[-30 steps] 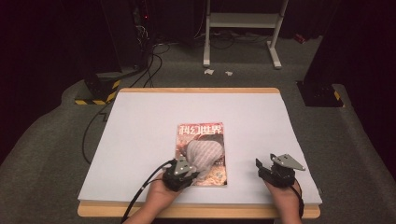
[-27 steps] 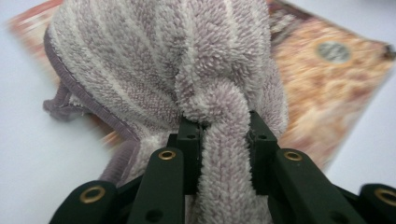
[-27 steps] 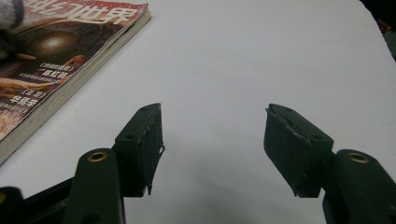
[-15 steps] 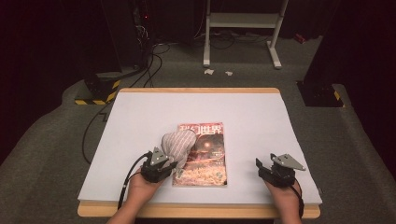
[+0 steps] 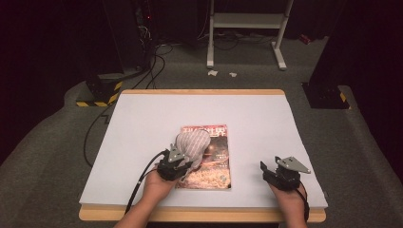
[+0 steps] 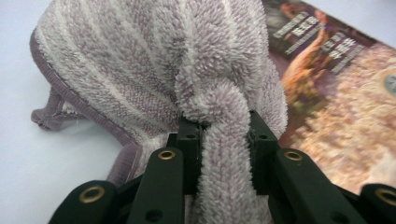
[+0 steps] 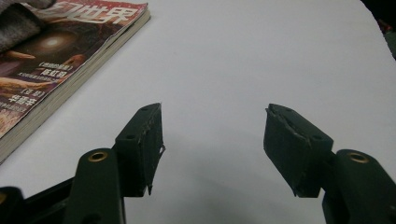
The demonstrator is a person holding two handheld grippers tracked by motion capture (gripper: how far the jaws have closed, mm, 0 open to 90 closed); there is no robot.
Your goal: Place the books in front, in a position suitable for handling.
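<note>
Wiping the magazine (image 5: 209,156) cover: the left gripper (image 6: 224,135) pinches a bunched striped towel (image 6: 154,65) resting on the magazine's left half; right gripper (image 7: 212,144), fingers wide and empty, waits beside the magazine. Keep the pinch firm and strokes flat.

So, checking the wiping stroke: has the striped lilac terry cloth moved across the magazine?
Yes: the cloth swung left, then back right over the magazine.
</note>
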